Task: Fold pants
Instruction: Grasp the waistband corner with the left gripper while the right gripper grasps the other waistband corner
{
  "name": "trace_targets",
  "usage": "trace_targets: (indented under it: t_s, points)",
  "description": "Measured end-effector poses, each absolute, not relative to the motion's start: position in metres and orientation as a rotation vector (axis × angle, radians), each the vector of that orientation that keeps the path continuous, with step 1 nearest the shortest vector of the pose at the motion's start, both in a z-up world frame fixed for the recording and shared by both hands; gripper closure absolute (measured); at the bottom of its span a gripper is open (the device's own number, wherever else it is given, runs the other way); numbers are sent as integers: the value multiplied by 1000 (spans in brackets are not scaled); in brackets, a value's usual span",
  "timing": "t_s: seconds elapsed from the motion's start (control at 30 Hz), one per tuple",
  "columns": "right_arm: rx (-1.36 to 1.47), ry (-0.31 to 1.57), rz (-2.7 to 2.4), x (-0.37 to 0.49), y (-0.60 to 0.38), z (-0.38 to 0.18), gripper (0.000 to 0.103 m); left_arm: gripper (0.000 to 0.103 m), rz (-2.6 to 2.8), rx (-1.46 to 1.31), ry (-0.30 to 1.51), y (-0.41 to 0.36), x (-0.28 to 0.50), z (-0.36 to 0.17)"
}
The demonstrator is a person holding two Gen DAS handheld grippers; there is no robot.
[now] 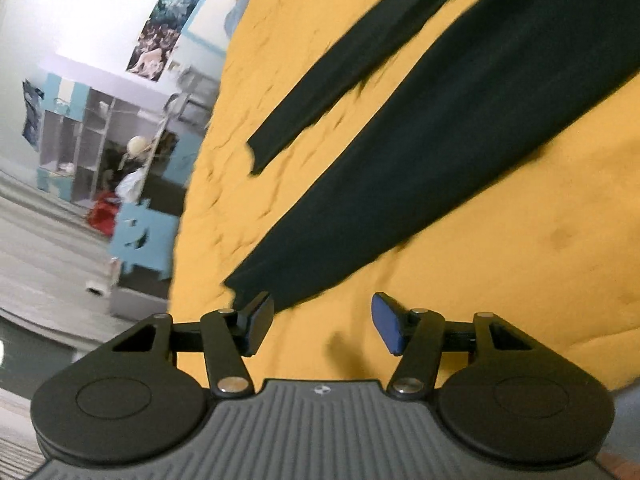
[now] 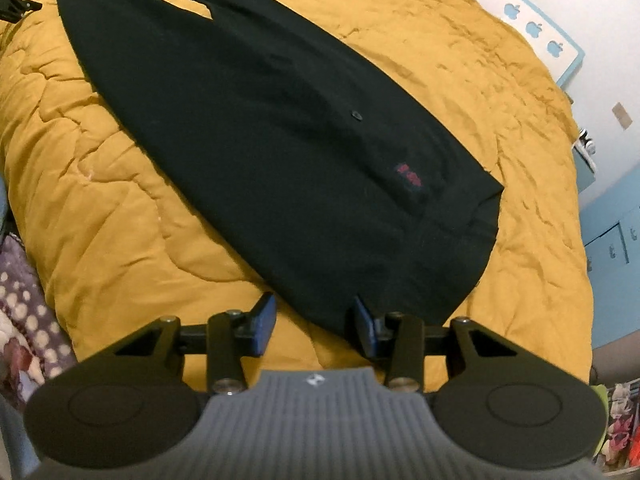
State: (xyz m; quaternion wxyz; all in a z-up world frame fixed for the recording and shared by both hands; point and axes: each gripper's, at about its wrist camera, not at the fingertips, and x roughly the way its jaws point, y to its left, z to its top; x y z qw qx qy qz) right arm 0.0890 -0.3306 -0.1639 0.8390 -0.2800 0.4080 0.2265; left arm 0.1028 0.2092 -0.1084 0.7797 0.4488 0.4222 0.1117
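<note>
Pants (image 2: 248,128), one pair, black and matte, lie spread flat on a quilted mustard-yellow bedspread (image 2: 100,184) whose puffy surface is creased all over. In the right wrist view the waistband end lies near 5 o'clock and the two legs run up toward 11 o'clock. One small dark button (image 2: 355,115) sits mid-fabric, and a small red printed mark (image 2: 409,174) near the waistband is too blurred to read. In the left wrist view the two tapering legs stretch from 1 o'clock down toward 7 o'clock, a wedge of yellow between them.

The right gripper (image 2: 314,327) hovers at the waistband's edge, its blue-padded fingers (image 2: 265,326) apart and holding nothing. The left gripper (image 1: 323,327) sits at the nearer leg's hem (image 1: 256,284), fingers (image 1: 386,328) likewise spread wide and empty.

At 9 o'clock in the left view stands a pale blue shelf unit (image 1: 92,140); three apple-shaped cutouts (image 2: 534,29) mark a blue strip at 2 o'clock in the right view.
</note>
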Motion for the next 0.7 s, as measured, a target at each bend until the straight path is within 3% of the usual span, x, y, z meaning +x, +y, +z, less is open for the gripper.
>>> trace_targets:
  t_s: [0.2,0.27,0.37,0.43,0.6,0.7]
  points:
    - [-697,862,513,84,-324,-166,64,41,243,1067,910,221,134,-132]
    - [-723,859,522,82,-323,-165,64,48,270,1091,907,225,140,-143]
    - [-773,844,527,76,-322,-164,64,66,302,1078,919,234,145,-152]
    - [-806,828,542,68,-321,-163,64,97,334,1071,940,241,141,-156]
    - [-878,790,574,61,-319,-164,65,102,416,913,904,244,131,-133]
    - [-928,748,589,61,-315,-166,70,102,467,866,870,237,131,-114]
